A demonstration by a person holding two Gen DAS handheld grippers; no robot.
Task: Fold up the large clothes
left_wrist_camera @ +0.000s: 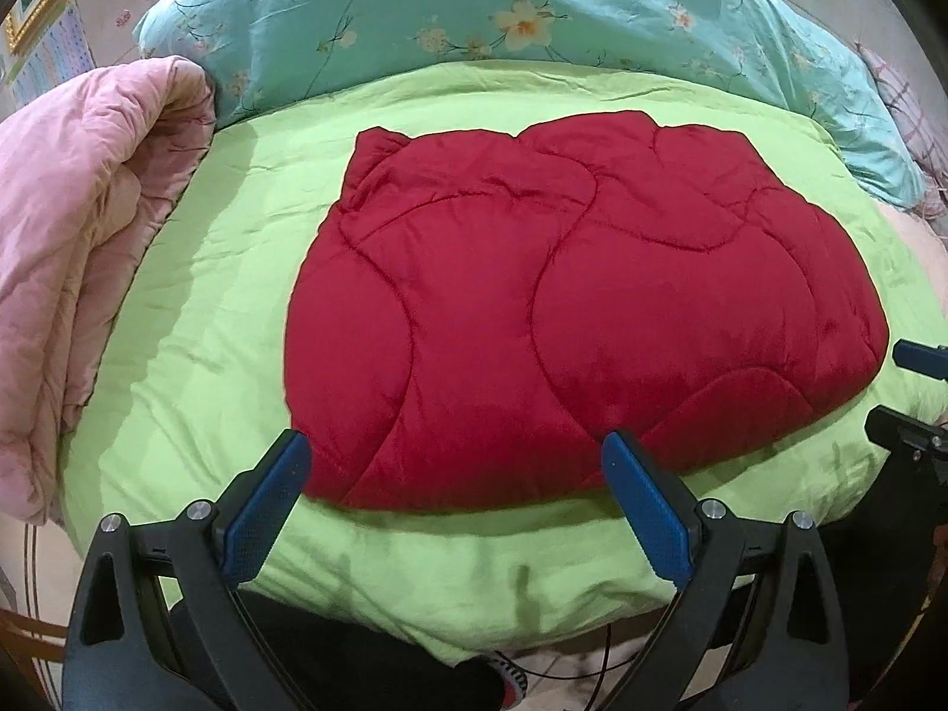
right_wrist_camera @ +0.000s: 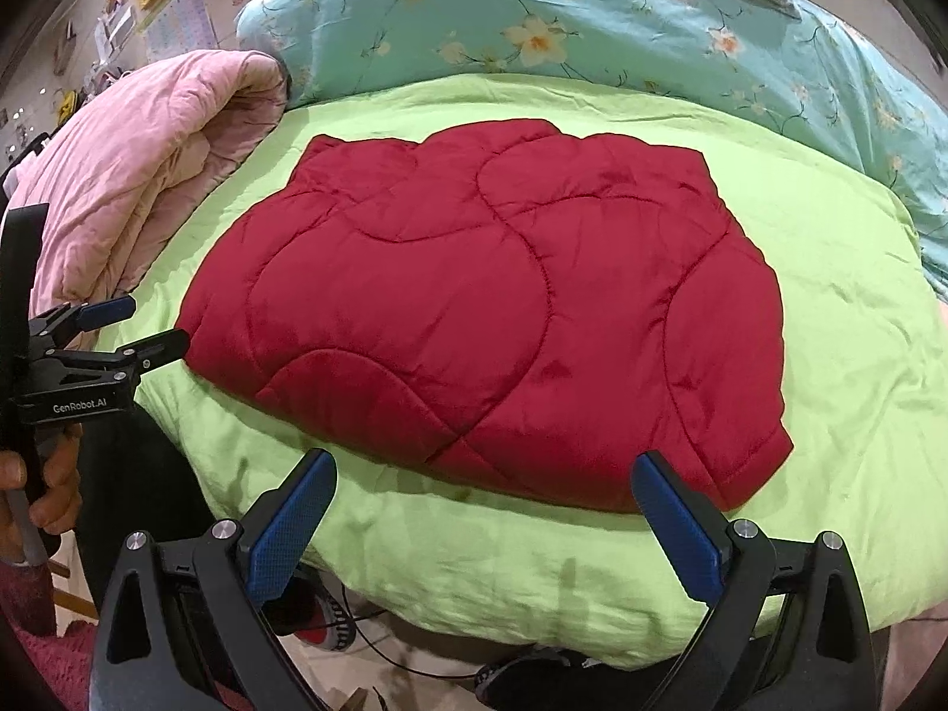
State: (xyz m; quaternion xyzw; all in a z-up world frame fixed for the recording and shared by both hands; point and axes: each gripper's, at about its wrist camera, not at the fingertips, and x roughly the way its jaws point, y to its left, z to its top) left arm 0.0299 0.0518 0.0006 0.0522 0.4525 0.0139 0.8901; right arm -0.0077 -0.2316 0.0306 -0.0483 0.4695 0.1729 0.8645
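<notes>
Padding makes the red quilted jacket (left_wrist_camera: 569,308), lying flat mid-bed on the green quilt (left_wrist_camera: 195,326), look soft, bulky and slippery, best pinched at its near hem by left claw (left_wrist_camera: 455,462) and right claw (right_wrist_camera: 484,483), both released and empty.

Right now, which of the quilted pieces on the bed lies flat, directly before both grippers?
The red quilted garment, spread on the green cover; the pink quilt is bunched aside.
</notes>
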